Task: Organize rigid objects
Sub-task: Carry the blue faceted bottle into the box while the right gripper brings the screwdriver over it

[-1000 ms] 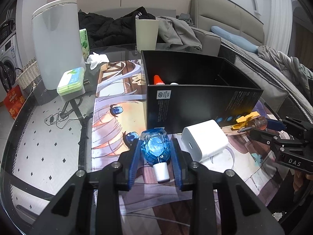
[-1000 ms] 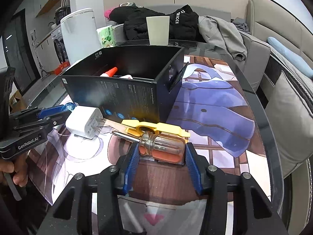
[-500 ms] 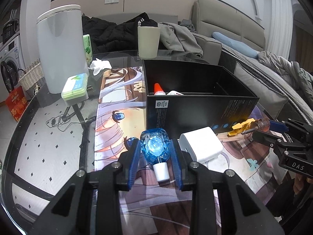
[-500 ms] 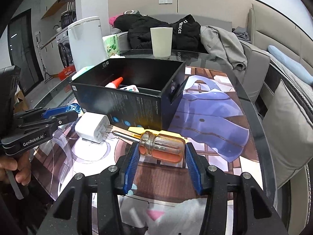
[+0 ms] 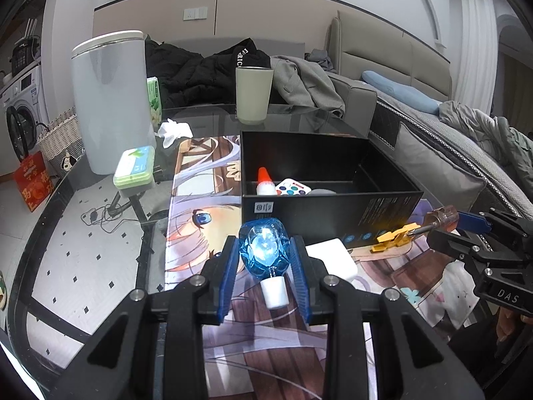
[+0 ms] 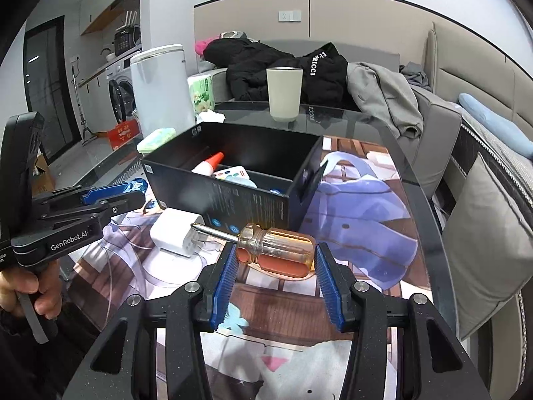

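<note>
My left gripper is shut on a blue faceted bottle with a white cap, held above the mat in front of the black box. My right gripper is shut on an amber-handled screwdriver, lifted above the mat, with its shaft pointing left. The box holds a glue bottle and a paint palette. A white charger and a yellow clip lie on the mat by the box's front wall.
A tall white canister, a green-lidded case, a crumpled tissue and a beige cup stand on the glass table behind and left of the box. A sofa with clothes lies beyond.
Both grippers have risen with their objects. The screwdriver has lifted off the mat and away from the yellow clip. The view now looks down into the box.
</note>
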A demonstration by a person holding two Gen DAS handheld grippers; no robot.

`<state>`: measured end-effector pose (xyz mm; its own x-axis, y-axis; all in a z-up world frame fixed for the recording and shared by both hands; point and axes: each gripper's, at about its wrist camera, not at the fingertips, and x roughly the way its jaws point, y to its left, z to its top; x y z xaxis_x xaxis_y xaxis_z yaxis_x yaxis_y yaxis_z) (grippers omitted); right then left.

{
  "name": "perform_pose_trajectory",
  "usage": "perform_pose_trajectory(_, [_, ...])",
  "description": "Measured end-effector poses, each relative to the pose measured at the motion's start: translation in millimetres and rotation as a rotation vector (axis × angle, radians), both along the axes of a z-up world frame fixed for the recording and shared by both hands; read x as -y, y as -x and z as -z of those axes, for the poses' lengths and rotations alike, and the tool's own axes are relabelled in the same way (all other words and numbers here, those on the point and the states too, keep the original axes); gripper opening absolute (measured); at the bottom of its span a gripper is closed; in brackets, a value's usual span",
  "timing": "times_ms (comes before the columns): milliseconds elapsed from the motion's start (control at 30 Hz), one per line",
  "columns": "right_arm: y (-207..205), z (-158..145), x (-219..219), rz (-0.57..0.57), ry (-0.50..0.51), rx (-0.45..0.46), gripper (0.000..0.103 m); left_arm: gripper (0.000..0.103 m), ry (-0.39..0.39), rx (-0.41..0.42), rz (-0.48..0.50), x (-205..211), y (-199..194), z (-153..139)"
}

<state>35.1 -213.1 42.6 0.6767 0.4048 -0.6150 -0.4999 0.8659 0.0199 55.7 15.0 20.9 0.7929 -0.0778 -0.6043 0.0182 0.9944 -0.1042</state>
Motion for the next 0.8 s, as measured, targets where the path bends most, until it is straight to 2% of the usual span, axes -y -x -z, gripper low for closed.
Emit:
perform_pose_trajectory(433, [1.0, -25.5, 0.4, -0.025, -0.002, 0.043, 0.048, 0.029, -0.036, 0.037, -0.006, -0.5, -1.0, -26.7])
perform_pose_trajectory(800, [-13.9, -48.4, 2.1, -0.042, 0.000, 0.090, 0.048, 0.029, -0.050, 0.094, 0.031, 11.3, -27.1, -49.8])
